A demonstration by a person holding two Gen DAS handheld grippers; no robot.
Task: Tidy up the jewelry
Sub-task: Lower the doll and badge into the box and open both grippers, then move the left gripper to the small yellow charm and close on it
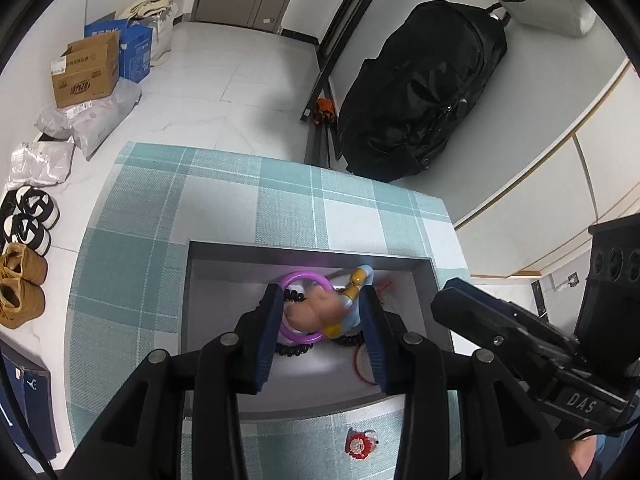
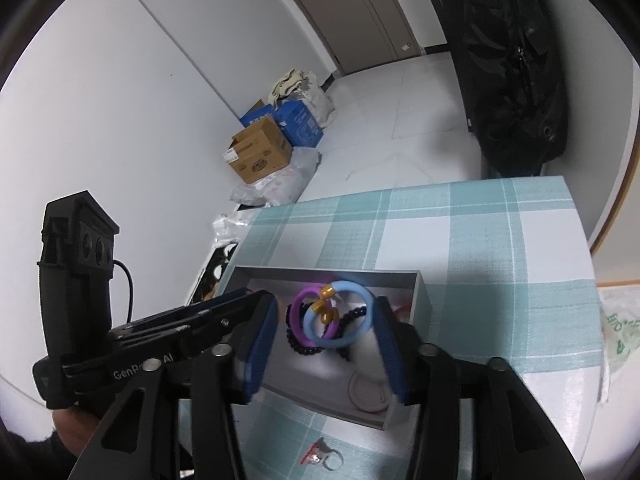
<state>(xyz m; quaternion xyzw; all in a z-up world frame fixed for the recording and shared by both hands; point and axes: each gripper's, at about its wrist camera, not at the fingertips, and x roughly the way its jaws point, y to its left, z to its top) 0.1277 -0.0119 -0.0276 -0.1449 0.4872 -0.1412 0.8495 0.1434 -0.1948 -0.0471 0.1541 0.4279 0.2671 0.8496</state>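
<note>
Jewelry is piling up in the grey box (image 2: 422,292); you are lowering the blue-and-purple bangle (image 2: 340,322) between the right gripper's (image 2: 324,354) spread fingers. Left gripper (image 1: 320,340) is hovering spread. Next, fetch the ring (image 2: 326,458) lying outside.

Bangles (image 2: 336,316) and beads (image 2: 298,342) lie in the tray (image 2: 420,292) on the tabletop (image 2: 480,240); a ring (image 2: 326,460) sits before it.

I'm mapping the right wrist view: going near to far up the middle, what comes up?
Silver ring on the cloth → grey tray holding the blue bangle → bare checked cloth → white floor → door.
</note>
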